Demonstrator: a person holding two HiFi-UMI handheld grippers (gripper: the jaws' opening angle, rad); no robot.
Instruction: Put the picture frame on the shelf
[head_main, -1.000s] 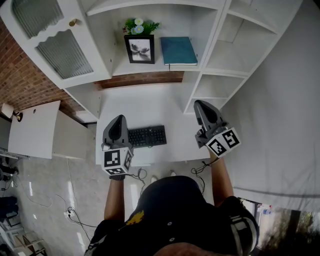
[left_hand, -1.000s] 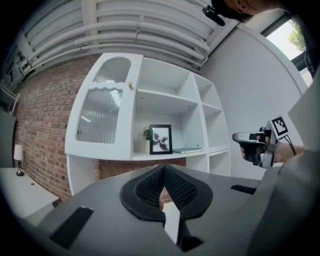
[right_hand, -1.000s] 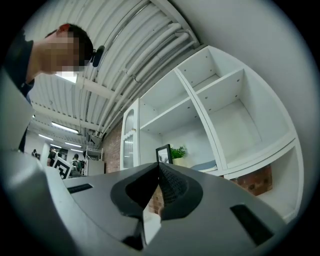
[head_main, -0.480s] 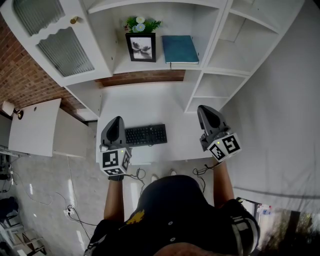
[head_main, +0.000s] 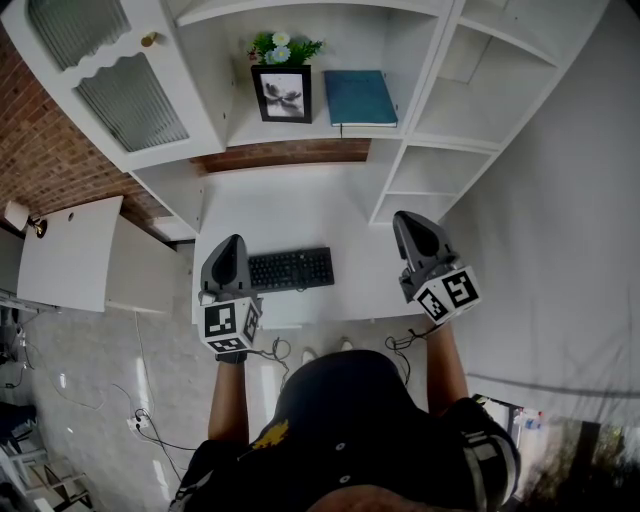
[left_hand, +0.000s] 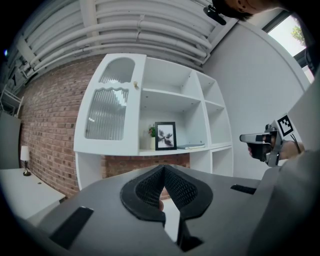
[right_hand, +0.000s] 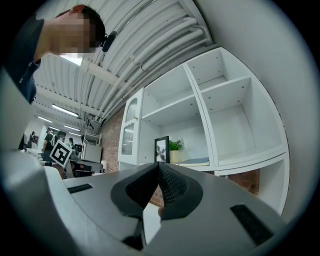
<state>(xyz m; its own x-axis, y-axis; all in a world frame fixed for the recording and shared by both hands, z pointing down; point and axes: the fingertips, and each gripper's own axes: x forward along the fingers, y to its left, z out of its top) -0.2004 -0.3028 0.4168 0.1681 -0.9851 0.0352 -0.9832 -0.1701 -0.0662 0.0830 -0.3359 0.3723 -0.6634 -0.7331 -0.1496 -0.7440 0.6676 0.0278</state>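
Pic frame (head_main: 281, 94) upright on shelf (head_main: 310, 132).

Shelf (head_main: 243, 126): picture frame (head_main: 281, 94), plant (head_main: 284, 47), book (head_main: 360, 98)

My left gripper (left_hand: 163, 167) has its jaws pressed together, empty. Past them the picture frame (left_hand: 165, 136) stands upright on the shelf (left_hand: 147, 152), a book (left_hand: 193, 146) lying toward its right end.

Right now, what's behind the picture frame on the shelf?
A small potted plant, leaves and flowers showing past the picture frame. From the head view the frame covers its pot.
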